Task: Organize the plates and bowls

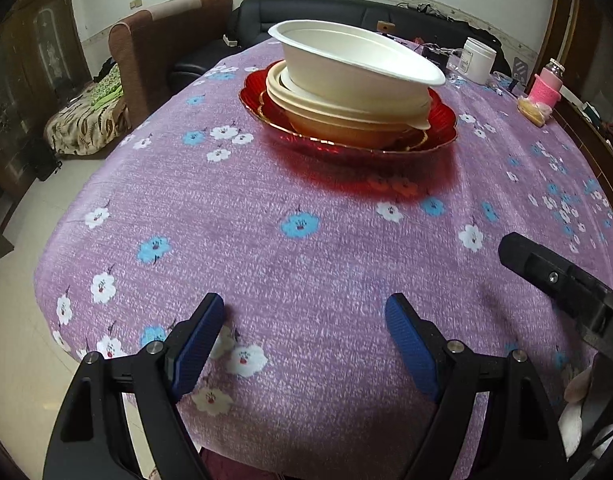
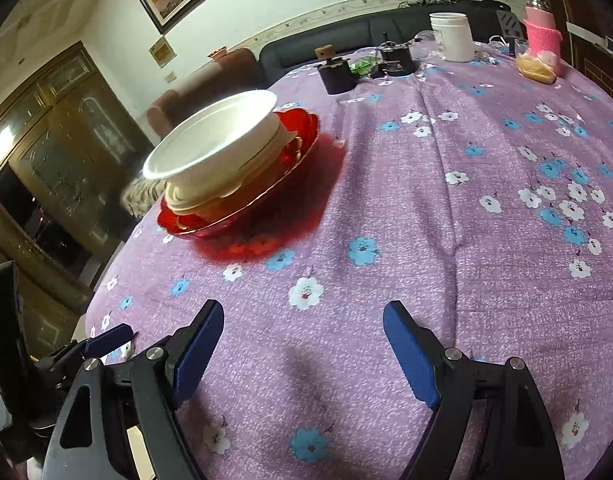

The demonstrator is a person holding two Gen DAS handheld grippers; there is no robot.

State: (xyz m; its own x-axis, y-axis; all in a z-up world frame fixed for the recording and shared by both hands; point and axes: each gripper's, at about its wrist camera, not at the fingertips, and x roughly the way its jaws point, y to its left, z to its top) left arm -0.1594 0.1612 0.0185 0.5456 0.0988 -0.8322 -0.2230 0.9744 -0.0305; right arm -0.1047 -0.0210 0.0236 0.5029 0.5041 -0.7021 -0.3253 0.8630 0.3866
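Where: the stack sits on the red plate (image 1: 346,136) out on the worktop (image 1: 306,248), ahead of both tongs, well apart
Nearer: cannot tell
Left tongs (image 1: 304,316): spread wide, nothing in them
Right tongs (image 2: 303,322): spread wide, nothing in them
Count: one red plate; one white bowl (image 1: 346,64) on top, tilted; about two cream bowls (image 1: 346,114) under it

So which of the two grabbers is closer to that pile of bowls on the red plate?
Left, though only slightly. The left gripper faces the stacked bowls on the red plate almost straight ahead. The right gripper sits off to one side, the stack up to its left. Both open, touching nothing.
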